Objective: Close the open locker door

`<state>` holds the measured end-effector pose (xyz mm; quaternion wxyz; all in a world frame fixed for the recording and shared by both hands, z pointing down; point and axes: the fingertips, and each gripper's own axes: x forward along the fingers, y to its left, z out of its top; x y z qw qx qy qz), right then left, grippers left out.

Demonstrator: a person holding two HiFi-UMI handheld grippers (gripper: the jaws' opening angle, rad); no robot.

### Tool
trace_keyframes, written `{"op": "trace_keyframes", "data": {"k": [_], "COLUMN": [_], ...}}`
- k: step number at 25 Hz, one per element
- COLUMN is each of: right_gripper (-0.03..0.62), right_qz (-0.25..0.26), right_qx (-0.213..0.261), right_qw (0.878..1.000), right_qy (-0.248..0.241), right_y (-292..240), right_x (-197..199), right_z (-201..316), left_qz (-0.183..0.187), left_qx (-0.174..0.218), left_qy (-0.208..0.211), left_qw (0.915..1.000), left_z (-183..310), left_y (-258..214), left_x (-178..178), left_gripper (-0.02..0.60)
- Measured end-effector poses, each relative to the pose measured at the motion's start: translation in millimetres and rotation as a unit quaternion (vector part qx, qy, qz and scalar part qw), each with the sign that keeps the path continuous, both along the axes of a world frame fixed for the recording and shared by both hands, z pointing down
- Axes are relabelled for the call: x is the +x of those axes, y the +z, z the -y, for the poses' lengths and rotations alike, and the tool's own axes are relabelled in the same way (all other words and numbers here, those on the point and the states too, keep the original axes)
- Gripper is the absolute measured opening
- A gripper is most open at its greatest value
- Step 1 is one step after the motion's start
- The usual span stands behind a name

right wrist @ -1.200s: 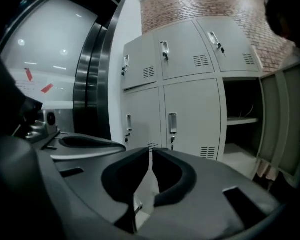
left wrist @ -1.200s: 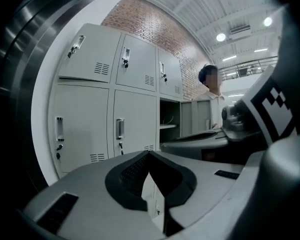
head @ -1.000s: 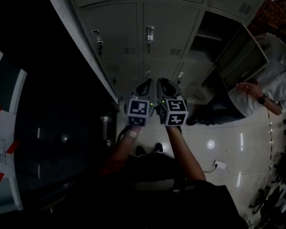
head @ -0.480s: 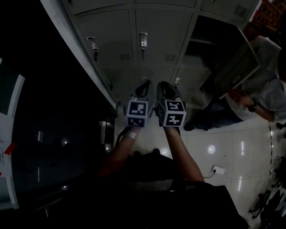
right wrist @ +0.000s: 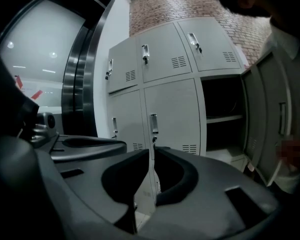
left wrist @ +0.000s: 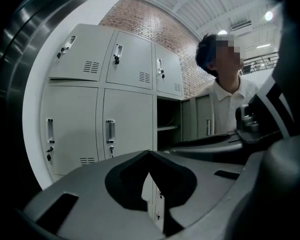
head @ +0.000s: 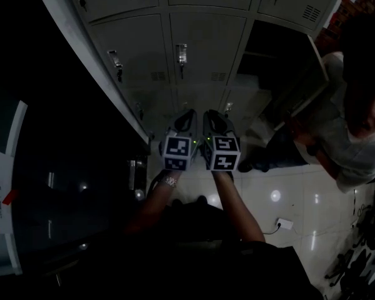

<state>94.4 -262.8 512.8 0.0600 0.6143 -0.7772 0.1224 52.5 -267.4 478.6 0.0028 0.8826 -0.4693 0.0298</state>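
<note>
A bank of grey lockers stands ahead of me. One locker at the right is open, with a shelf inside, and its door swings out to the right. The same open locker and door show in the right gripper view, and again as locker in the left gripper view. My left gripper and right gripper are held side by side, short of the lockers and left of the open one. Both are shut with nothing in them; left tips, right tips.
A person in a white shirt stands close beside the open door, a hand near its edge. A dark steel-framed doorway fills the left. On the glossy tile floor lies a white socket with a cable.
The person at the right has stepped closer to the open door and leans in. My grippers stay together, and the lockers have drifted slightly left in view.
</note>
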Motion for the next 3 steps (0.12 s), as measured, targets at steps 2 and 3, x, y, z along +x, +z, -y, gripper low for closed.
{"op": "trace_keyframes", "data": {"k": [2, 3], "right_gripper": [0.023, 0.023], "right_qz": [-0.002, -0.002], "right_qx": [0.0, 0.0], "right_qw": [1.0, 1.0], "right_qy": [0.0, 0.001], "right_y": [0.5, 0.9], "right_x": [2.4, 3.5], "right_z": [1.0, 1.7], "left_qz": [-0.001, -0.002], "left_qx": [-0.002, -0.002], "left_qy": [0.0, 0.0], "left_qw": [1.0, 1.0], "left_z": [0.6, 1.1], "left_y": [0.3, 0.6], "left_x": [2.4, 3.4], "left_gripper": [-0.005, -0.005]}}
